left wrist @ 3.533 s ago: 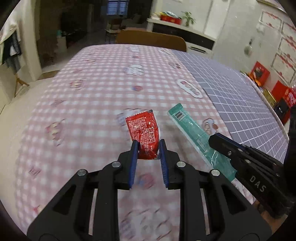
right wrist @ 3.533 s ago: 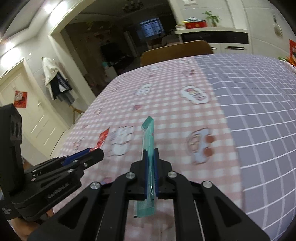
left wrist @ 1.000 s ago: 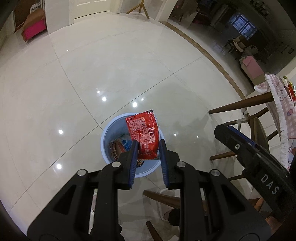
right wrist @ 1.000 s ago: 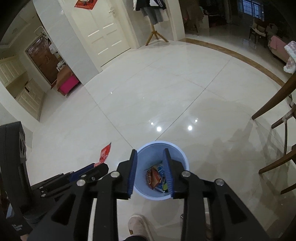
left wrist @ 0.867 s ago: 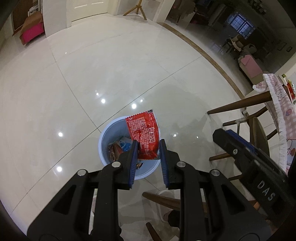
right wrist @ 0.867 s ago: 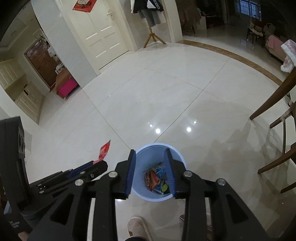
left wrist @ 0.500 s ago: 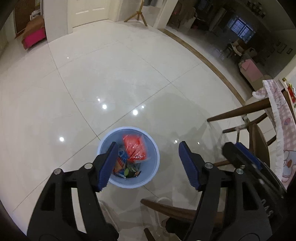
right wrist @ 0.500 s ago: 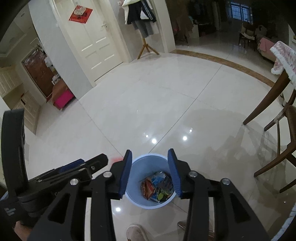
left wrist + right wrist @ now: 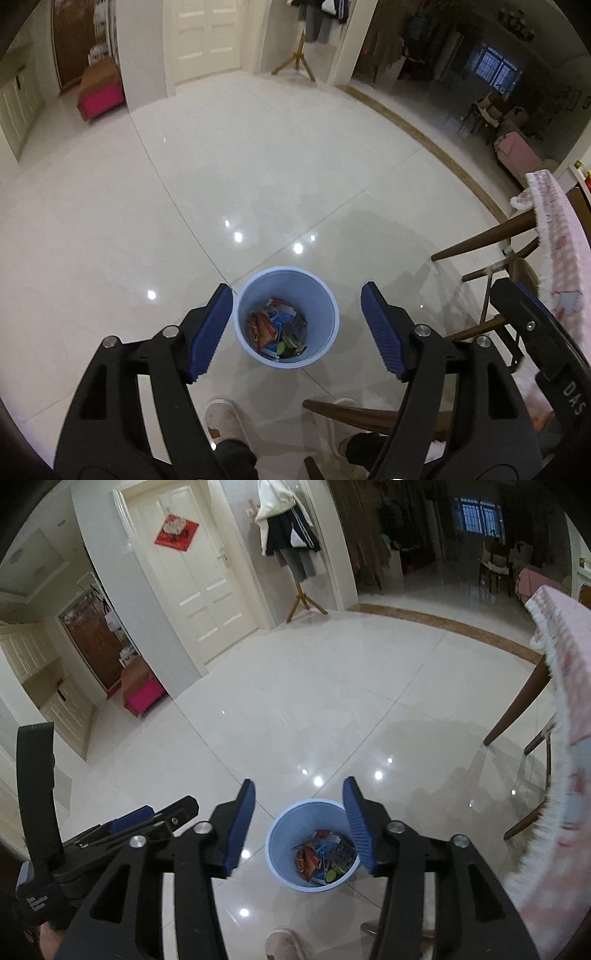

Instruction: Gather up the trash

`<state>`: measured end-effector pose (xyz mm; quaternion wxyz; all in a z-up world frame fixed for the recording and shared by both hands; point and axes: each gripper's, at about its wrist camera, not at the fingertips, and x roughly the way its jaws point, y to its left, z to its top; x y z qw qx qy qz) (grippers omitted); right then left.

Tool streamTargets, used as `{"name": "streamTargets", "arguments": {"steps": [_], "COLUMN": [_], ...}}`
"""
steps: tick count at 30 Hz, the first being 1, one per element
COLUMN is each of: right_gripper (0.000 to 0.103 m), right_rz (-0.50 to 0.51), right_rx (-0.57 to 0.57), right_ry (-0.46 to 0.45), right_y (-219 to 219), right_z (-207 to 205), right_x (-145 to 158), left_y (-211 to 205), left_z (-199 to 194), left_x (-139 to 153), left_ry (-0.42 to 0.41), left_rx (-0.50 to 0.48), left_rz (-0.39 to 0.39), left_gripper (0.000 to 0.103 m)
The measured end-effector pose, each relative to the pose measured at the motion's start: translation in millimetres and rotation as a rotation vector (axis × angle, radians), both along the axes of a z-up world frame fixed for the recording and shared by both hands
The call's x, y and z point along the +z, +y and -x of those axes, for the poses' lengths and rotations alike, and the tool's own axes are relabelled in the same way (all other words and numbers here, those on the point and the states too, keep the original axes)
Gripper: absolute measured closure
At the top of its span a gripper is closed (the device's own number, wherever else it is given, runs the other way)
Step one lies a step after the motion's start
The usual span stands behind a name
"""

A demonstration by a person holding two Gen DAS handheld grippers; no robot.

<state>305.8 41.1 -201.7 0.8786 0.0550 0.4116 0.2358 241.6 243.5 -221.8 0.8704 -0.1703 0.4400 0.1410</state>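
Observation:
A light blue trash bin (image 9: 325,306) stands on the tiled floor below me, with several wrappers (image 9: 277,328) inside, red, blue and green. My left gripper (image 9: 297,332) hangs wide open and empty above the bin, its jaws either side of it. In the right wrist view the bin (image 9: 284,834) sits between the jaws of my right gripper (image 9: 299,827), also open and empty; wrappers (image 9: 321,860) show inside. The left gripper's fingers (image 9: 147,818) show at lower left there.
Glossy white tiled floor (image 9: 221,166) all around. Wooden chair legs (image 9: 484,236) and the pink checked tablecloth edge (image 9: 561,236) are at the right. A chair rail (image 9: 354,413) and my shoes (image 9: 225,417) are close below. A coat stand (image 9: 303,594) and door (image 9: 199,572) are far back.
The left gripper opened and dropped the red wrapper into the bin. The right gripper, open and empty over the bin, opened wider. Both grippers have risen, so the bin looks smaller.

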Motion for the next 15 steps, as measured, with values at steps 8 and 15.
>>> {"name": "streamTargets", "arguments": {"steps": [8,15], "right_gripper": [0.032,0.021], "right_rz": [0.005,0.064], "right_rx": [-0.018,-0.142], "right_ry": [-0.163,-0.333], "right_y": [-56.9,-127.4], "right_z": [77.8,145.9], "right_x": [79.1,140.4], "left_y": [-45.1,-95.5], "left_z": [70.5,129.2], "left_x": [82.7,149.3], "left_ry": [-0.168,-0.328], "left_rx": [-0.055,-0.109], "left_rz": [-0.065,-0.146], "left_gripper": [0.022,0.015]}}
